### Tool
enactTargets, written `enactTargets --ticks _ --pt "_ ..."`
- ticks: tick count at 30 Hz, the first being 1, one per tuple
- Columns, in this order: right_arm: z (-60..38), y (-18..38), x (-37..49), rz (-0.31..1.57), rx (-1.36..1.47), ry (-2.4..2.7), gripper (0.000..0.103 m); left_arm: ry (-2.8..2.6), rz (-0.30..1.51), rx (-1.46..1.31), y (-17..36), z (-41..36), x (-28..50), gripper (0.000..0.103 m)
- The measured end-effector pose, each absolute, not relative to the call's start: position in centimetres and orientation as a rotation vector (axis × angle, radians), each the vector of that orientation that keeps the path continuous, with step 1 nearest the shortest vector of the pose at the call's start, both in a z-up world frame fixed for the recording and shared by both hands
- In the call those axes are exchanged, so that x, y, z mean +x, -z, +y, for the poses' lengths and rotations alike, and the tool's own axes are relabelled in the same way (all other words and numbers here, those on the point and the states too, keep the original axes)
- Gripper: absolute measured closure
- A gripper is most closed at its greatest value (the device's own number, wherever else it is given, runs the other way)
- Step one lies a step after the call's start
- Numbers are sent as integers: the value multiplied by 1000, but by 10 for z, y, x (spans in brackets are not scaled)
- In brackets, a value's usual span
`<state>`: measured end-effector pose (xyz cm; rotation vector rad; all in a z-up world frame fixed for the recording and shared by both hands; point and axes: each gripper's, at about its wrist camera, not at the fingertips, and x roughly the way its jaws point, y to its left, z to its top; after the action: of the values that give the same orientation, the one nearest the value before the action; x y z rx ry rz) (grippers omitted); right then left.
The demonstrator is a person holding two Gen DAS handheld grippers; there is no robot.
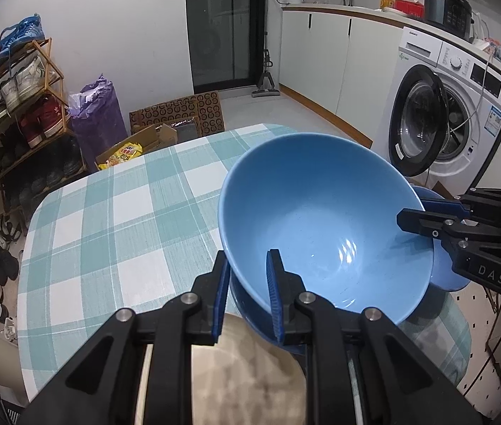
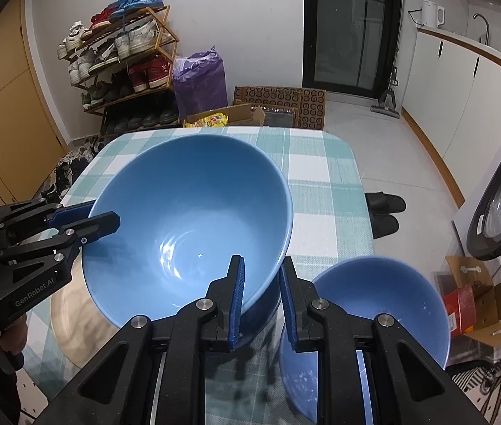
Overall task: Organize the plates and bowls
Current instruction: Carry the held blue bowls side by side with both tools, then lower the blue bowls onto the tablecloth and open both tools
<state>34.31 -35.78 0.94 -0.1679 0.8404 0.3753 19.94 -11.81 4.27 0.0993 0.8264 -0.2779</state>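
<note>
both hand-held grippers [image 1: 246, 294] [image 2: 262, 294] pinching big blue bowl's [image 2: 186, 219] rim, bowl empty, w/ smaller blue bowl [image 2: 374, 304] beside

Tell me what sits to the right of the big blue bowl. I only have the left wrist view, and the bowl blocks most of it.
Observer: A smaller blue bowl stands upright just beside the big blue bowl.
Operator: Is it clean inside?
Observer: No, whitish specks dot its inner wall.
Operator: Anything on the floor past that side of the table?
Observer: A pair of black slippers lies there.
</note>
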Motion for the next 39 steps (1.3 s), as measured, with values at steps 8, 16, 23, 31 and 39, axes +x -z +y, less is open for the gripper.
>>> enactTargets --ticks 8,16,23,31,39 --pt "-359 11 338 874 -175 -352 83 284 812 124 -33 -126 191 84" --pt "-367 25 334 892 -184 -334 83 298 806 134 -28 -134 184 84" --pt "-367 39 329 894 -201 -319 82 284 794 175 -26 -139 179 84" --pt "-359 53 333 899 -243 -309 81 270 814 179 -19 -139 180 84" --pt "-352 56 331 880 -315 -291 80 260 839 175 -9 -141 182 84"
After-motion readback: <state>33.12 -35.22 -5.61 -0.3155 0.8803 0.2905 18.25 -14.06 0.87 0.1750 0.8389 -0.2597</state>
